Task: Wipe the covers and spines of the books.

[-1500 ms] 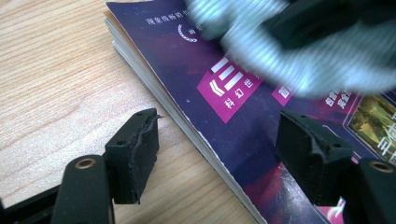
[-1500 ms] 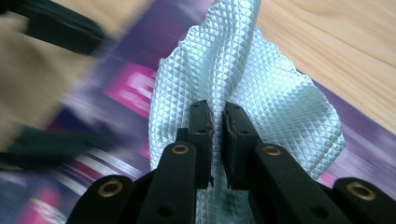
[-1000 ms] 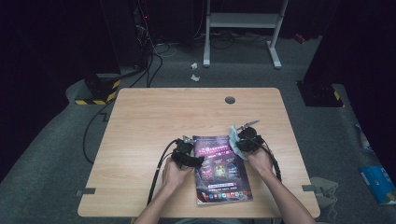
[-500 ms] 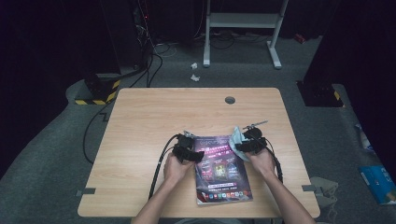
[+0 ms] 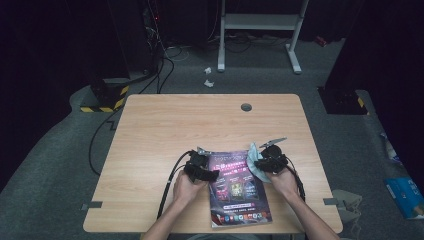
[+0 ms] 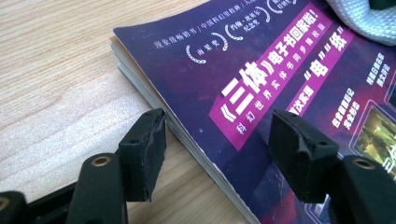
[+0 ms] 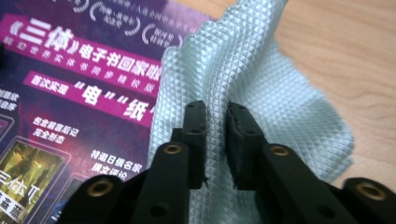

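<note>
A purple book point(image 5: 239, 192) lies flat near the table's front edge. My left gripper point(image 5: 212, 175) is open at the book's left edge. In the left gripper view point(image 6: 219, 154) one jaw is over the bare wood and the other over the cover point(image 6: 261, 60); the jaws have just been opening a little, gripping nothing. My right gripper point(image 5: 252, 164) is at the book's top right corner, shut on a pale blue-green cloth point(image 5: 254, 159). In the right gripper view point(image 7: 215, 121) a fold of the cloth point(image 7: 243, 60) is pinched between the pads, which have just been closing on it.
The wooden table point(image 5: 200, 125) has a round cable hole point(image 5: 246, 107) near its far edge. On the floor are black cables, a yellow-and-black striped block point(image 5: 102, 100), a white stand point(image 5: 260, 25) and a blue box point(image 5: 405, 195).
The cloth in my right gripper has slipped slightly nearer over the book's top right corner. The left hand has stayed almost still at the book's left edge.
</note>
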The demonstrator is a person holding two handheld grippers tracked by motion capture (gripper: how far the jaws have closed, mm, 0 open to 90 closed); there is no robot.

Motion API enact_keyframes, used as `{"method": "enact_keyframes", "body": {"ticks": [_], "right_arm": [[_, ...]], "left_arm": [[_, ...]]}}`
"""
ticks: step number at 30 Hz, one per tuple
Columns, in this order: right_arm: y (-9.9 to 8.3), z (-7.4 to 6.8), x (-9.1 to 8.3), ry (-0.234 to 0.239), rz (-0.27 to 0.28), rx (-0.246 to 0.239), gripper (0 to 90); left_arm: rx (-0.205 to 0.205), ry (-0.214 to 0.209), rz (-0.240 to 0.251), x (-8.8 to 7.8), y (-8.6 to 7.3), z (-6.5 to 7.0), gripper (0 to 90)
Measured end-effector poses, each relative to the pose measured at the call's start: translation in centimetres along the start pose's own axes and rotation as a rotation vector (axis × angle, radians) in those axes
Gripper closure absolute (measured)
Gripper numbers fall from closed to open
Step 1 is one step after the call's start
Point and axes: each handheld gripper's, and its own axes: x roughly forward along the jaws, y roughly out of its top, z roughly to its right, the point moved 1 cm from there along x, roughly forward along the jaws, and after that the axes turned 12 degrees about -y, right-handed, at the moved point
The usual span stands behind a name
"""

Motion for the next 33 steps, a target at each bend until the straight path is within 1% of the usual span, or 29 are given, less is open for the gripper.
{"method": "enact_keyframes", "body": {"ticks": [1, 2, 5, 7, 8, 10, 12, 13, 14, 15, 19, 22, 23, 25, 26, 27, 28, 29, 30, 31, 33], "right_arm": [[0.1, 0.0, 0.0, -0.006, 0.005, 0.002, 80.9], [0.3, 0.0, 0.0, -0.014, 0.011, -0.004, 81.3], [1.5, -0.2, 0.2, -0.039, 0.030, -0.013, 82.1], [2.5, -0.5, 0.6, -0.066, 0.023, -0.033, 82.3], [2.9, -0.7, 0.9, -0.074, 0.011, -0.040, 82.3], [3.5, -1.2, 1.8, -0.080, -0.017, -0.055, 82.3], [3.8, -2.0, 2.2, -0.091, -0.022, -0.059, 82.3], [4.0, -2.4, 2.3, -0.083, -0.018, -0.072, 82.3], [4.1, -2.6, 2.4, -0.082, -0.015, -0.071, 82.3], [4.2, -3.1, 2.4, -0.078, -0.013, -0.080, 82.3], [5.1, -5.0, 2.7, -0.041, -0.012, -0.115, 82.3], [5.9, -7.1, 3.0, -0.006, -0.006, -0.158, 82.3], [6.0, -7.7, 3.0, -0.001, -0.007, -0.167, 82.2], [6.2, -8.3, 3.1, -0.002, -0.001, -0.204, 82.2], [6.2, -8.3, 3.1, -0.002, 0.000, -0.209, 82.2], [6.1, -7.8, 3.0, 0.004, -0.010, -0.194, 82.2], [6.0, -7.5, 3.0, -0.002, -0.013, -0.185, 82.3], [5.8, -6.7, 2.9, -0.013, -0.021, -0.159, 82.3], [5.7, -6.2, 2.8, -0.020, -0.034, -0.130, 82.3], [5.6, -5.4, 2.8, -0.030, -0.035, -0.131, 82.3], [5.3, -4.5, 2.7, -0.036, -0.044, -0.116, 82.4]], "left_arm": [[0.005, 0.005, 0.006, 0.0, 0.0, -0.1, 36.8], [0.000, 0.011, 0.016, 0.0, 0.1, -0.2, 36.5], [-0.027, 0.005, 0.023, 0.2, 0.2, -0.6, 33.3], [-0.026, 0.005, 0.009, 0.3, 0.4, -0.9, 30.1], [-0.018, 0.010, 0.000, 0.3, 0.5, -0.9, 29.5], [-0.010, 0.018, -0.003, 0.4, 0.6, -0.9, 28.3], [-0.004, 0.024, 0.001, 0.5, 0.5, -0.8, 28.0], [-0.005, 0.024, 0.002, 0.6, 0.5, -0.7, 27.9], [-0.004, 0.025, 0.002, 0.6, 0.5, -0.7, 27.8], [-0.001, 0.026, 0.002, 0.6, 0.5, -0.7, 27.8], [0.007, 0.028, 0.002, 0.6, 0.5, -0.7, 27.5], [0.012, 0.025, 0.004, 0.6, 0.5, -0.7, 27.5], [0.020, 0.028, 0.003, 0.6, 0.5, -0.8, 27.5], [0.025, 0.028, 0.004, 0.6, 0.5, -0.8, 27.4], [0.028, 0.023, 0.004, 0.6, 0.4, -0.8, 27.4], [0.026, 0.022, 0.007, 0.6, 0.4, -0.8, 27.4], [0.027, 0.025, 0.012, 0.6, 0.4, -0.8, 27.5], [0.028, 0.026, 0.012, 0.6, 0.4, -0.8, 27.5], [0.025, 0.024, 0.013, 0.6, 0.4, -0.8, 27.4], [0.025, 0.024, 0.013, 0.7, 0.4, -0.8, 27.5], [0.028, 0.023, 0.009, 0.6, 0.4, -0.8, 27.5]]}}
